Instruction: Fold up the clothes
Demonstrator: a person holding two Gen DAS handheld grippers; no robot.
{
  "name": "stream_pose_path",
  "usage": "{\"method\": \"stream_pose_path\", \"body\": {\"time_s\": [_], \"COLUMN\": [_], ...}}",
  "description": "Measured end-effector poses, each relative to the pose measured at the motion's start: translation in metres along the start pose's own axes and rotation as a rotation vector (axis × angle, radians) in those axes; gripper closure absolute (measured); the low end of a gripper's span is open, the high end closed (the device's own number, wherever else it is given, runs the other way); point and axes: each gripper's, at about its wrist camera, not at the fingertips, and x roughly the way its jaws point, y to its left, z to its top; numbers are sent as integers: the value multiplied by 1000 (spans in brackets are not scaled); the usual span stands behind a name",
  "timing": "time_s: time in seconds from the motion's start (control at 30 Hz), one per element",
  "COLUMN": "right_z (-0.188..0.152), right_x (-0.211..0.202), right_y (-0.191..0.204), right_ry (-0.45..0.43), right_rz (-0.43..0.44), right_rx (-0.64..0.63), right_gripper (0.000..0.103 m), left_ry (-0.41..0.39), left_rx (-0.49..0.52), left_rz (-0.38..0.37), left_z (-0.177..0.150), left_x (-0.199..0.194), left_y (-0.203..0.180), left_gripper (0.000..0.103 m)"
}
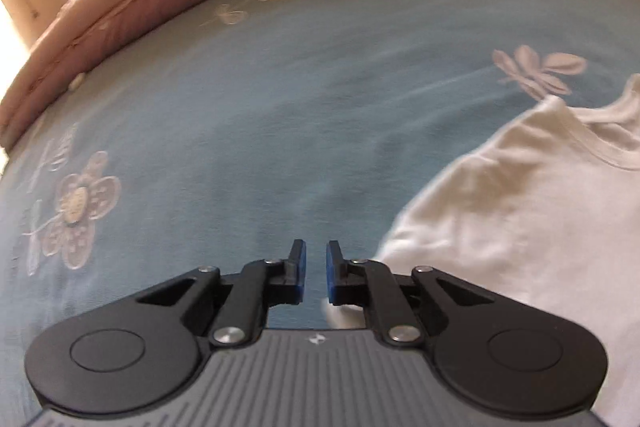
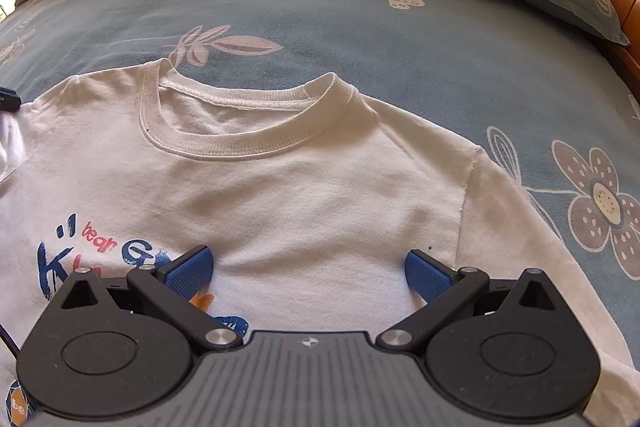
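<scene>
Your right gripper (image 2: 308, 273): jaws wide, empty, over white T-shirt (image 2: 280, 195) chest | your left gripper (image 1: 316, 273): jaws narrow, empty, beside shirt's edge | shirt flat, print-up on blue floral bedsheet (image 2: 360, 19)

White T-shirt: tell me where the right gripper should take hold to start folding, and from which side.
Probably the T-shirt at its right shoulder seam, where the sleeve lies flat on the bedsheet. Bring the open right gripper in from the right, over the sheet; that free edge gives the fingers something to pinch.

white T-shirt (image 2: 304, 195), blue floral bedsheet (image 2: 320, 11)
</scene>
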Motion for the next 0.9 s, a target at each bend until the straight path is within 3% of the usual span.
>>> {"method": "stream_pose_path", "body": {"time_s": [0.07,0.23,0.37,0.43,0.57,0.63,0.73,0.9], "right_z": [-1,-2,-2,-2,-5,-5,-2,7], "right_x": [0,1,1,1,0,0,0,-12], "right_y": [0,1,2,1,1,0,-2,-7], "right_ry": [-5,-17,-13,-15,-28,-33,-22,-39], "right_rz": [-1,-8,-8,-6,-3,3,16,24], "right_rx": [1,4,5,4,2,-6,-12,16], "right_gripper": [0,0,0,0,0,0,0,0], "left_ry": [3,-16,11,17,-23,-16,-51,-57], "left_rx": [-53,-89,-105,-91,-176,-250,-232,-185], "left_rz": [-44,-315,-477,-472,-338,-324,-314,-470], "left_z": [7,14,9,6,16,28,42,38], "left_x": [-3,-17,-11,0,23,31,17,-10], "left_y": [10,-17,-52,-65,-49,-35,-30,-49], "left_gripper": [94,76,71,71,67,63,69,57]}}
